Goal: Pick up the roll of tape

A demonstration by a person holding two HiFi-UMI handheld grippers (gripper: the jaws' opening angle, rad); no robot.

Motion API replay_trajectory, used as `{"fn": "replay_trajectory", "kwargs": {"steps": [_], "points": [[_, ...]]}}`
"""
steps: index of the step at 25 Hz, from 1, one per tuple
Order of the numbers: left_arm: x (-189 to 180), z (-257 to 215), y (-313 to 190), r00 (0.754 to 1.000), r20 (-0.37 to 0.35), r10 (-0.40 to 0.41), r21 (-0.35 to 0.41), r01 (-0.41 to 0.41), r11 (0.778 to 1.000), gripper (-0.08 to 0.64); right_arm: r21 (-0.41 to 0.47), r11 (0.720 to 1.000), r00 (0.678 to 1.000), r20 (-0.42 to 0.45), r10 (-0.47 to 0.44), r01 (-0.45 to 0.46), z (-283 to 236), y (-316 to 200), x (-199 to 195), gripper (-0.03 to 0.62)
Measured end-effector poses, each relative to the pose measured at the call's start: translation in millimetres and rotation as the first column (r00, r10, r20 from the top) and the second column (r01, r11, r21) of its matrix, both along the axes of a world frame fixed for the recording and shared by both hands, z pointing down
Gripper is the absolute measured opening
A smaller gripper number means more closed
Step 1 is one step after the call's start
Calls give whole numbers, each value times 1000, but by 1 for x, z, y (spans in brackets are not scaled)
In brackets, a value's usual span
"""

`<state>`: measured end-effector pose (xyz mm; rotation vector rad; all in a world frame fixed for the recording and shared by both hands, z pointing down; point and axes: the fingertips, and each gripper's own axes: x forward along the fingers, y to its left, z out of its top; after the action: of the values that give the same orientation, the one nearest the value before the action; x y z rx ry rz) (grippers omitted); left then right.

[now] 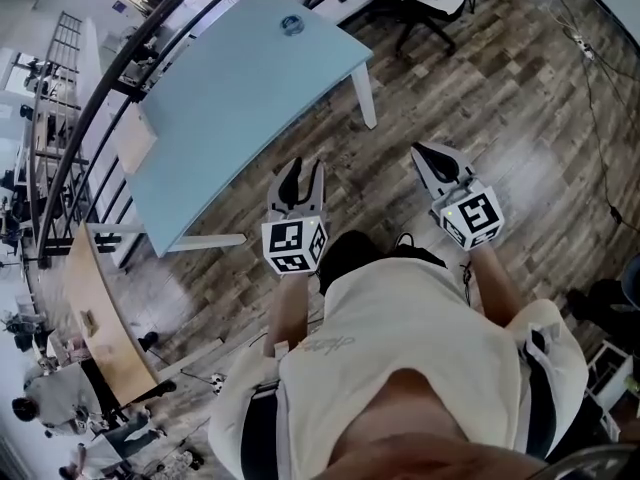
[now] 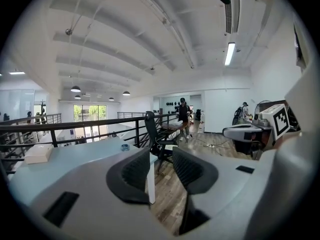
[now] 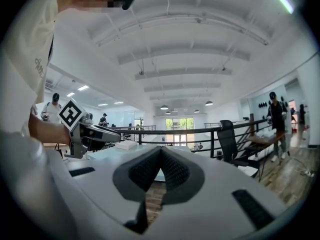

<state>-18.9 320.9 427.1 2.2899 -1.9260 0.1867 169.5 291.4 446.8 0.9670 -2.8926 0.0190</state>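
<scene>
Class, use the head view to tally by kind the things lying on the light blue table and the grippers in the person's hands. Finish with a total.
Roll of tape: 1
Pale box: 1
Grippers: 2 (left gripper, right gripper)
Total: 4

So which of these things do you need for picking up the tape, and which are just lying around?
For the job: roll of tape on the blue table; left hand-held gripper, open; right hand-held gripper, shut.
Just lying about: white box, black office chair, wooden desk.
</scene>
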Motion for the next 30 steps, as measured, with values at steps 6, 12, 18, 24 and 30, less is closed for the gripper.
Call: {"fn": "replay_trajectory", "kwargs": {"steps": [6, 12, 18, 24, 30], "points": [[-1, 1, -20, 1000, -2, 7, -4, -7, 1000, 152, -35, 999, 1000, 7, 22, -21, 15, -11, 5, 6], [-18, 4, -59, 999, -16, 31, 4, -31, 1000, 152, -36, 999, 999, -7, 37, -38, 15, -47, -12, 6], [-45, 1, -109, 998, -14, 56, 18, -56, 998, 152, -7, 999, 999, -21, 44, -44, -1, -94, -43, 6], [-79, 4, -152, 996, -32, 81, 23, -81, 996, 152, -8, 998, 998, -25, 63, -63, -3, -131, -76, 6], [-103, 17, -181, 992, -41, 118, 8, -118, 993, 152, -14, 993, 993, -31, 118, -119, 2, -151, -93, 6]]}}
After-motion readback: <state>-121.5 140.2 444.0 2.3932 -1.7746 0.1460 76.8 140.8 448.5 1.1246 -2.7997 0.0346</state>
